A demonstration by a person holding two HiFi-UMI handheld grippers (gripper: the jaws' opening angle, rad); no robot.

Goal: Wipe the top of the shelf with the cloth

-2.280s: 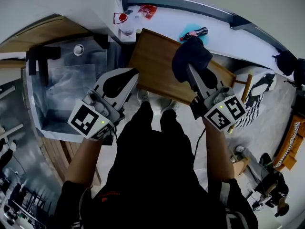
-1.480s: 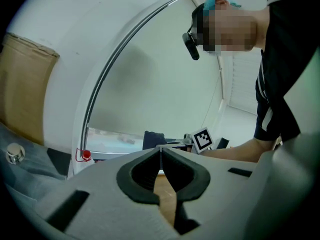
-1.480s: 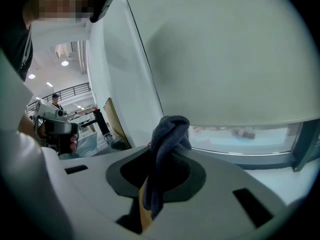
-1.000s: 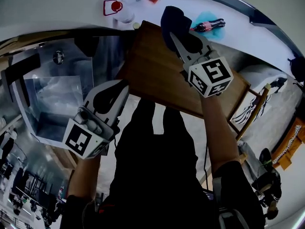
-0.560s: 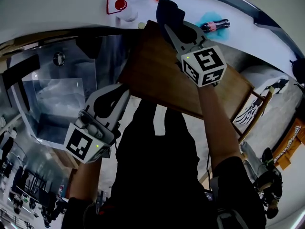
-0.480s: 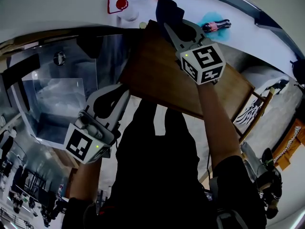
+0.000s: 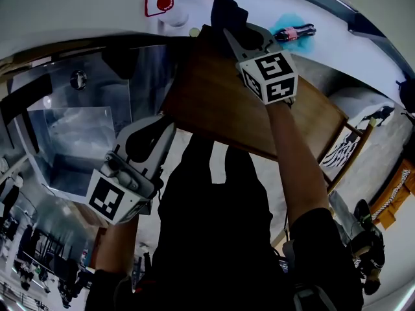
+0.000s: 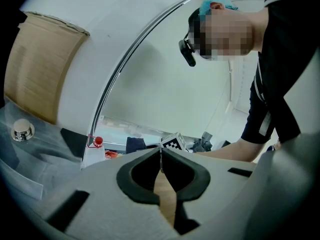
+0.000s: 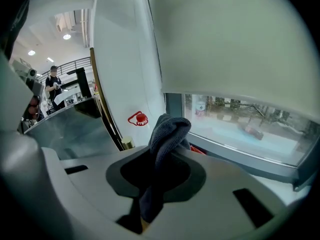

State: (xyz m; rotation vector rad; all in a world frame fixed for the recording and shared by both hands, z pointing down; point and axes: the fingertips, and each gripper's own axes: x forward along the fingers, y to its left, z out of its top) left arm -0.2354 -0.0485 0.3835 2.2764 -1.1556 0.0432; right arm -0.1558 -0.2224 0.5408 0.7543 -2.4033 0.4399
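Dark cloth (image 7: 228,13) is clamped in the right gripper (image 7: 238,36) at the wooden shelf's (image 7: 214,102) upper corner; the left gripper (image 7: 159,129), lower left, is closed, empty.

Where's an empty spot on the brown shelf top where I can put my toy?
The shelf top is bare in its middle and near edge, between the cloth in the right gripper and the person's legs. The far corner, by the cloth, is crowded.
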